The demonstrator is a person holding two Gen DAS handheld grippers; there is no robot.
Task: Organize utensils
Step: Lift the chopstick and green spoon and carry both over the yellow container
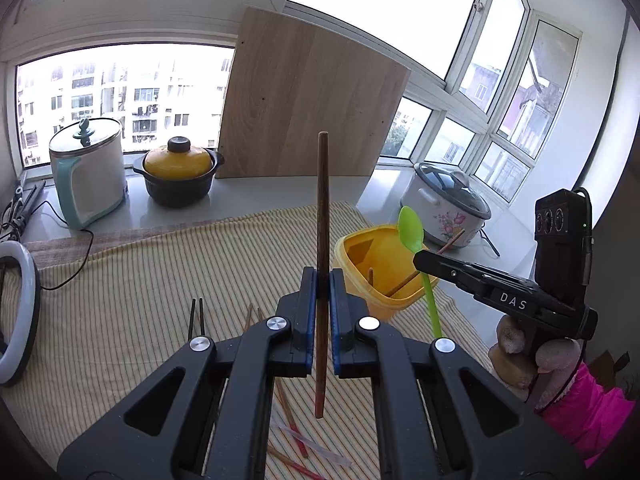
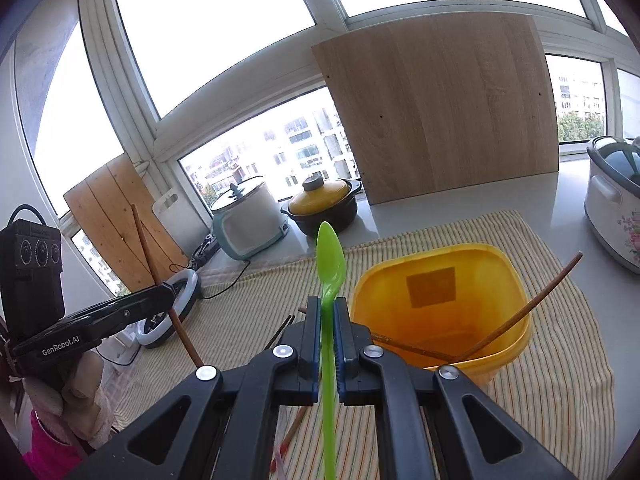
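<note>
My left gripper [image 1: 323, 280] is shut on a dark brown chopstick [image 1: 322, 216] and holds it upright above the striped cloth [image 1: 132, 280]. My right gripper [image 2: 327, 308] is shut on a green plastic spoon [image 2: 329, 258], bowl end up, just left of the yellow bin [image 2: 516, 280]. The bin holds two brown chopsticks [image 2: 532, 308] that lean on its walls. In the left wrist view the right gripper [image 1: 424, 258] holds the spoon [image 1: 411, 230] over the bin's [image 1: 360, 252] near rim. Several more chopsticks [image 1: 196, 316] lie on the cloth under my left gripper.
On the sill stand a teal and white electric pot [image 1: 88, 176], a black pot with a yellow lid [image 1: 178, 176], a leaning wooden board [image 1: 304, 100] and a flowered rice cooker [image 1: 448, 204]. A ring light [image 1: 16, 312] lies at the cloth's left edge.
</note>
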